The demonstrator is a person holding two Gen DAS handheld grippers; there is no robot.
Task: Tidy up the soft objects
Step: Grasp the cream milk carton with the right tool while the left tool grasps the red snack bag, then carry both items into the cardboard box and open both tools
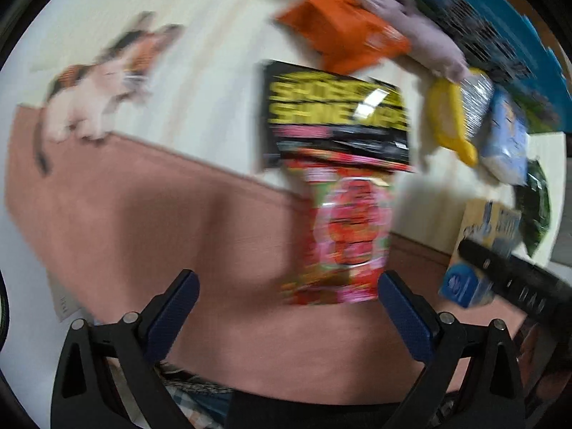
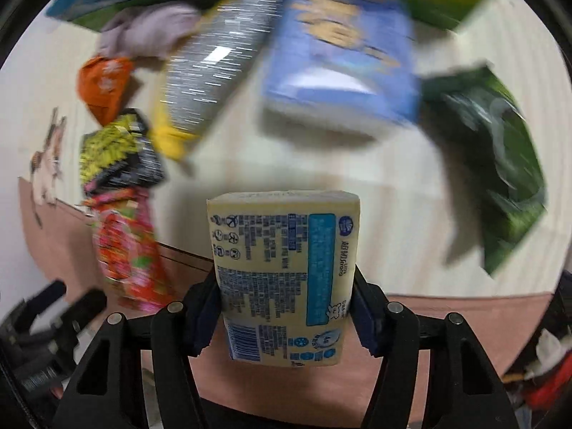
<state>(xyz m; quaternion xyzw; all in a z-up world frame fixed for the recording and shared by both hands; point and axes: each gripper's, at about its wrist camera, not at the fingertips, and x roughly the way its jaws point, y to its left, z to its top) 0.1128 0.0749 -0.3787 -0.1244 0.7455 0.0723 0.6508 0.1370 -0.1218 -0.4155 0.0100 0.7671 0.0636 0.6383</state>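
A: Between the right gripper's (image 2: 286, 307) fingers, what is there?

B: A yellow tissue pack (image 2: 286, 275), upright, printed side to the camera. The fingers are clamped on its lower sides, and it is raised off the pale surface (image 2: 393, 221).

A: And the left gripper (image 1: 287, 300)?

B: Its fingers stand wide apart with nothing between them. Just ahead of the right finger lies a red-and-pink snack bag (image 1: 345, 236), partly on a pink cloth (image 1: 143, 221), with a black-and-yellow bag (image 1: 336, 114) touching its far end.

A: What lies farther out?

B: Beyond the left fingers, an orange bag (image 1: 343, 32), a lilac plush (image 1: 418, 32), a yellow plush (image 1: 450, 121) and a silver bag (image 1: 475, 96) huddle together. Ahead of the right fingers, a blue pack (image 2: 343, 53) sits on the surface, with a dark green bag (image 2: 500, 164) off to the right. Far to the left of the left fingers, a calico cat plush (image 1: 103, 75) lies at the cloth's edge. Both views are blurred.
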